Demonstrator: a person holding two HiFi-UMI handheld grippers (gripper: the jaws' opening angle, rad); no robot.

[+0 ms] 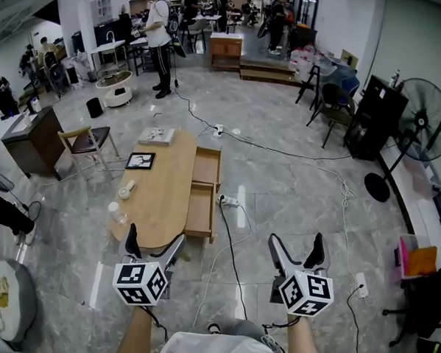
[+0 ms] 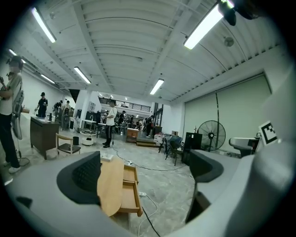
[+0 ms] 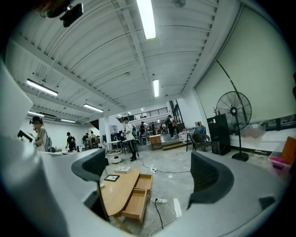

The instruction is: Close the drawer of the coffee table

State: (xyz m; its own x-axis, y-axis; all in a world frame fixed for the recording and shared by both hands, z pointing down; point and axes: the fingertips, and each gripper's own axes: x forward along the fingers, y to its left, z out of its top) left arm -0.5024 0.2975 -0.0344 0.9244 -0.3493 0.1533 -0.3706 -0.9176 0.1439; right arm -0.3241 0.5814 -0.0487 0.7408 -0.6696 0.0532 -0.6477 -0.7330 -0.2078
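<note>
cut off at the bottom edge of the head view: both forearms behind the grippers. hidden behind the left gripper (image 1: 155, 239) in that view: the near end of the coffee table (image 1: 161, 184). covered as well, in the left gripper view, by the dark left jaw pad: the table's left side. too small to name: a couple of pale items on the near part of the tabletop (easier to read farther along: a black picture frame (image 1: 140, 160) and a flat pale stack). drawer insides seen only at a slant, contents not to be told.

left gripper wide open, jaws well apart, nothing between the pads, only floor and table far beyond. right gripper (image 1: 297, 242) likewise wide open and empty, held to the right of the left one.

coffee table lying ahead of both tools and well apart from them, long axis running near to far, left of centre in the head view. two drawers pulled out on its right side: near drawer (image 1: 201, 212), then far drawer (image 1: 206, 165) just beyond it, neither touched by a gripper. left gripper lined up roughly with the table's near end; right gripper off to the right, over bare floor. white power strip (image 1: 229, 201) with a black cable on the floor just right of the near drawer.
</note>
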